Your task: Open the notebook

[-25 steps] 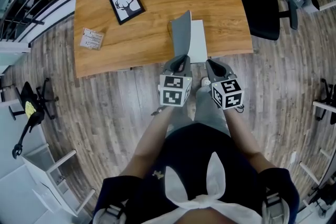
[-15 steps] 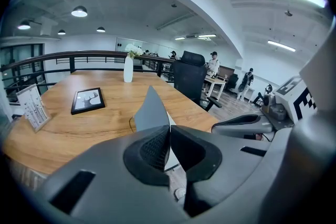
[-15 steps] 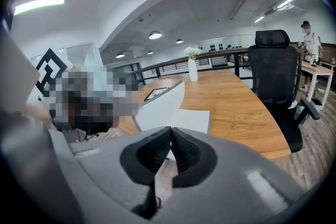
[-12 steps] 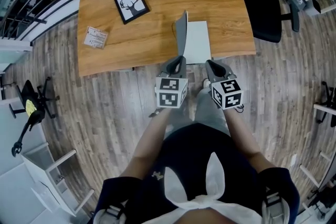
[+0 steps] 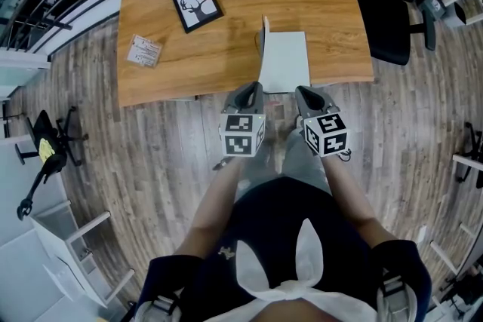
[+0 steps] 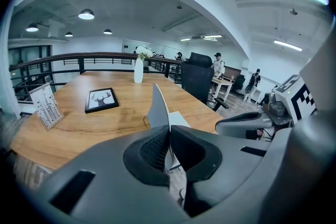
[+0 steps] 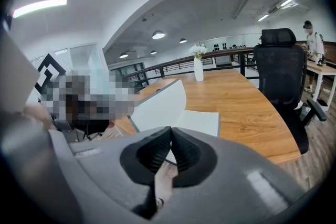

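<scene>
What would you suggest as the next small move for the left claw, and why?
Probably swing the left claw leftward and down: it is shut on the cover, which stands roughly upright at the left edge of the notebook, only half open.

Person in dark navy, with 2 grey hand-held claws

The left claw [image 5: 255, 89] and the right claw [image 5: 302, 93] have the same smooth, moulded grey shell tapering to 2 jaws. Each carries a white marker cube [image 5: 242, 135] printed with black square patterns. Seen close up, the pads [image 6: 152, 148] are black ribbed rubber, set in a rounded dark hollow of the shell. The person wears a dark navy top [image 5: 279, 215] with a white piece of 2 pointed flaps at the chest, grey trousers [image 5: 302, 156], and grey buckled straps [image 5: 394, 296] over both shoulders.
</scene>
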A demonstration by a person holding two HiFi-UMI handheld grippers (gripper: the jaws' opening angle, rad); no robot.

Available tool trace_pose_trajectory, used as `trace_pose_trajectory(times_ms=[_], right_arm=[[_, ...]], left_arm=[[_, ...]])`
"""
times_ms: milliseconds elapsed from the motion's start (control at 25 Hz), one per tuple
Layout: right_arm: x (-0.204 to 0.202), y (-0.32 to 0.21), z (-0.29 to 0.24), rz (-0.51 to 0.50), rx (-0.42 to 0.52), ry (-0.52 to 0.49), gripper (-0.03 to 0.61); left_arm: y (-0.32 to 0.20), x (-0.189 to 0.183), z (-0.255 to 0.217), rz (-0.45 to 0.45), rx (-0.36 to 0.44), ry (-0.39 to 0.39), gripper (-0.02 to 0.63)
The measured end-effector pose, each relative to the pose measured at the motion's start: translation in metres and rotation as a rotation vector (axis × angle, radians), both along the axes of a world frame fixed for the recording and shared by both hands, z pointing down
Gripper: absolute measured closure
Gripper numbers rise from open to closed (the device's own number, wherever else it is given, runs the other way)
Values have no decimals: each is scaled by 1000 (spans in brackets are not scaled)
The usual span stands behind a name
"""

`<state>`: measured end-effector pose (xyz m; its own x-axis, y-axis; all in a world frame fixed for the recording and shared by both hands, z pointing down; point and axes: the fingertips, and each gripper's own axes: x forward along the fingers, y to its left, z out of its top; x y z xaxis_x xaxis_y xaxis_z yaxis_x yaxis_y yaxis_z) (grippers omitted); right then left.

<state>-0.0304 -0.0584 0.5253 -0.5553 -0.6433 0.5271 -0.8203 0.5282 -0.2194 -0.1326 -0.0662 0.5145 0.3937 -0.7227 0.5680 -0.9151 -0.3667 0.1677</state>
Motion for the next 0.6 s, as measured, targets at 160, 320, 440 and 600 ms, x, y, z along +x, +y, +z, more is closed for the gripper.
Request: trace_pose_trajectory(times_ms=[160, 320, 440, 600], right_arm=[[-2, -1, -1, 0, 1, 1, 580], [-4, -2, 0, -1, -1, 2, 580], [-4, -1, 1, -5, -1, 4, 580], [-5, 0, 0, -7, -1, 7, 580]], left_arm=[[0, -8, 0, -13, -3, 1, 586], [0, -16, 2, -28, -9, 1, 587], [1, -20, 3, -38, -8, -1, 586], [2, -26, 4, -52, -9, -1, 586]])
